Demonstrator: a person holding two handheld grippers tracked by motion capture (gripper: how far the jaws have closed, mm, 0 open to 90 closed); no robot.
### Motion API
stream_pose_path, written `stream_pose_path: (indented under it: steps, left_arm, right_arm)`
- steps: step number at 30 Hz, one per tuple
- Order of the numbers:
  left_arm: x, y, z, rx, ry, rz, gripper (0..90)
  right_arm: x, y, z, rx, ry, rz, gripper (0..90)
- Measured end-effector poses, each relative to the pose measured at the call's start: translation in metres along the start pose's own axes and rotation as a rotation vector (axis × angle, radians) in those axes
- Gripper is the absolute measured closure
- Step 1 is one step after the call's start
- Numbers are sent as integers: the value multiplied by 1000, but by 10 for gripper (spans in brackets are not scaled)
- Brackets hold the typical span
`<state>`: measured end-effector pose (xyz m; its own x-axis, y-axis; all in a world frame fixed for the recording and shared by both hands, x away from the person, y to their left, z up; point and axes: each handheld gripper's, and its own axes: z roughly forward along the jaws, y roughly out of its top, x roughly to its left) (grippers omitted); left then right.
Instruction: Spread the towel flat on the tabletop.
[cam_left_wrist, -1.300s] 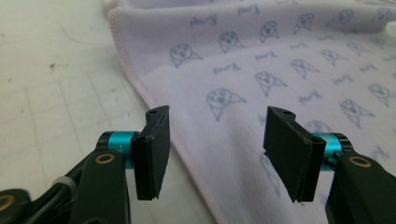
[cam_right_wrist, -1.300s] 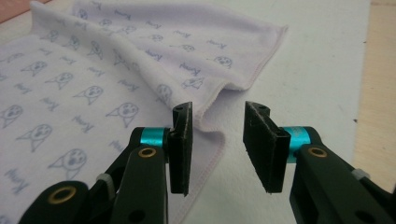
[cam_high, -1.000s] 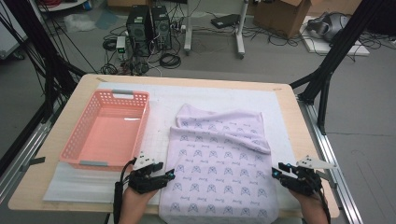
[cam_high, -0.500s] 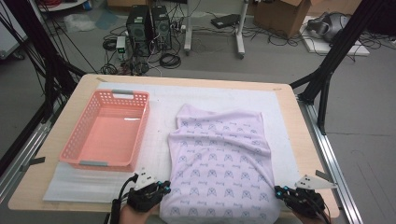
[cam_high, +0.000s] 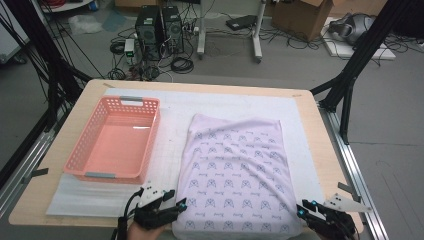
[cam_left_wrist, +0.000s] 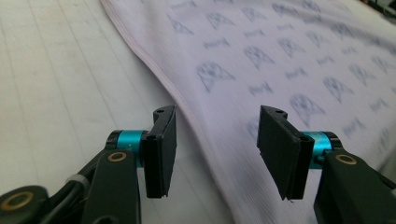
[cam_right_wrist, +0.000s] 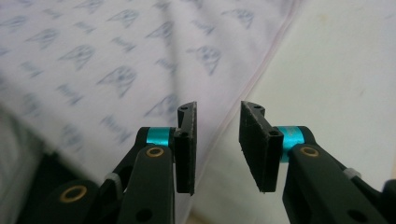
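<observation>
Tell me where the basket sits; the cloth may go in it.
In the high view the pink basket stands on the table's left half, just left of the patterned cloth and beyond the left gripper.

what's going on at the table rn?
A person is working a pale patterned cloth with two handheld grippers. The cloth lies spread flat on the white mat, beside a pink basket. The left gripper sits at the cloth's near left corner and the right gripper at its near right corner. Both sets of jaws have just been opening and now stand apart over the cloth's edges, pressing on nothing.
</observation>
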<state>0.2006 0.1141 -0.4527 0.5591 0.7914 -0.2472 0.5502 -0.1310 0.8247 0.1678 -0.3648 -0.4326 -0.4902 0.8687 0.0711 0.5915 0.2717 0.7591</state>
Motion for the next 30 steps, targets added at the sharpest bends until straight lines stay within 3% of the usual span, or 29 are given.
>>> stream_pose_path:
  steps: [2, 4, 5, 6, 7, 8, 11, 14, 16, 19, 21, 23, 27, 30]
  left_arm:
    - [4, 5, 7, 9, 7, -11, 481]
    - [3, 5, 12, 31, 0, 14, 523]
    - [0, 3, 15, 43, 16, 47, 568]
    - [-4, 0, 14, 32, 71, 99, 635]
    - [-6, -1, 13, 30, 75, 117, 777]
    - [-6, -2, 11, 36, 70, 84, 872]
    - [-8, -6, 0, 56, 66, 66, 879]
    - [-10, -15, -15, 69, 23, 34, 877]
    - [-20, -22, -19, 64, 11, 56, 857]
    - [-25, -21, -19, 48, 4, 57, 663]
    - [-22, -18, -20, 14, 3, 47, 542]
    - [-15, -14, -20, -22, 0, 25, 500]
    - [-2, -4, -14, -77, -30, -3, 490]
    - [8, 4, -8, -104, -46, -12, 478]
  right_arm:
    - [-3, 5, 10, 7, -19, 1, 636]
    - [-4, 10, 23, 27, -33, 1, 633]
    - [-4, 10, 27, 46, -26, 1, 668]
    - [-3, 10, 30, 62, -35, -4, 704]
    - [-2, 10, 30, 55, -33, -8, 830]
    - [-3, 9, 29, 59, 6, -3, 879]
    - [-5, 6, 20, 80, 9, 6, 889]
    - [-9, -5, 4, 89, 22, 20, 889]
    - [-8, -14, -7, 93, 35, 25, 889]
    - [-6, -18, -13, 103, 39, 27, 870]
    - [-6, -14, -14, 75, 22, 36, 744]
    - [-6, -10, -14, 42, 18, 32, 693]
    - [-9, -2, -5, -12, -22, 33, 647]
    - [-15, 5, 5, -20, -39, 33, 647]
